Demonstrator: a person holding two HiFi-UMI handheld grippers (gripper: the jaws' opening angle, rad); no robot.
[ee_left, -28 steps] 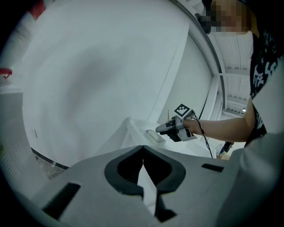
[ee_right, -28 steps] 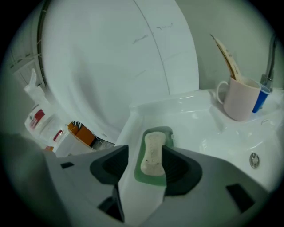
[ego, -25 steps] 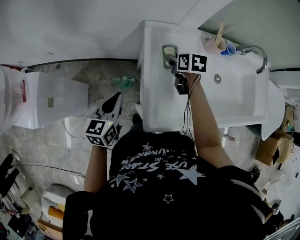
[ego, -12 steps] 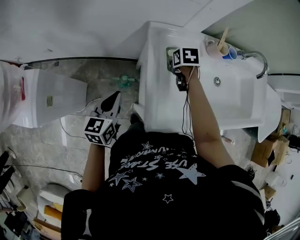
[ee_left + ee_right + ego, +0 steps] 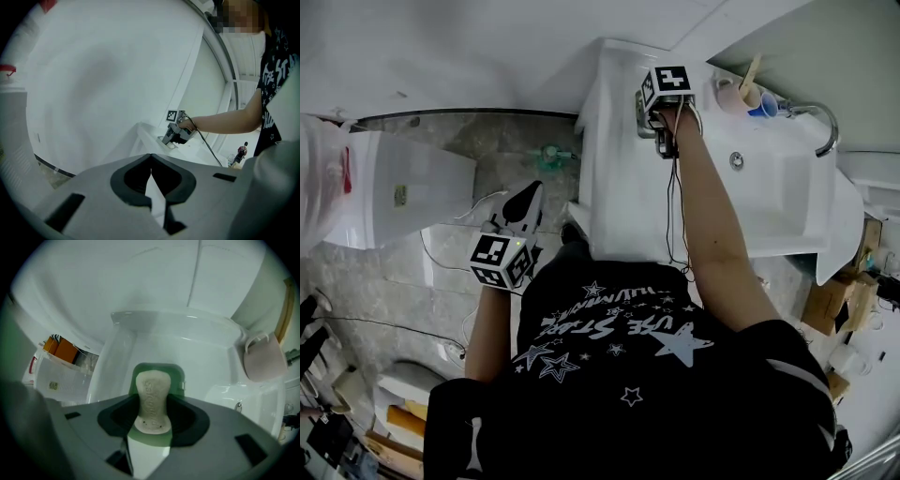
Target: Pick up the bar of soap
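The cream bar of soap [image 5: 151,394] stands on edge between my right gripper's [image 5: 151,412] jaws, which are shut on its two sides. Under it lies the green soap dish [image 5: 158,368], on the sink's back left corner. In the head view my right gripper [image 5: 649,111] reaches over that dish [image 5: 639,120], and its marker cube hides the soap. My left gripper [image 5: 530,192] hangs shut and empty beside the sink, over the floor. The left gripper view shows its tips [image 5: 151,159] meeting, with the right gripper [image 5: 179,134] far off at the sink.
The white sink [image 5: 778,197] has a drain [image 5: 736,159] and a chrome faucet [image 5: 820,122] at the back. A pink cup [image 5: 727,94] and a blue cup [image 5: 766,101] stand by the back rim. A white bin [image 5: 403,197] stands on the floor at left.
My right gripper has moved toward the sink's back left corner and now sits over the soap dish. The left gripper has barely moved.
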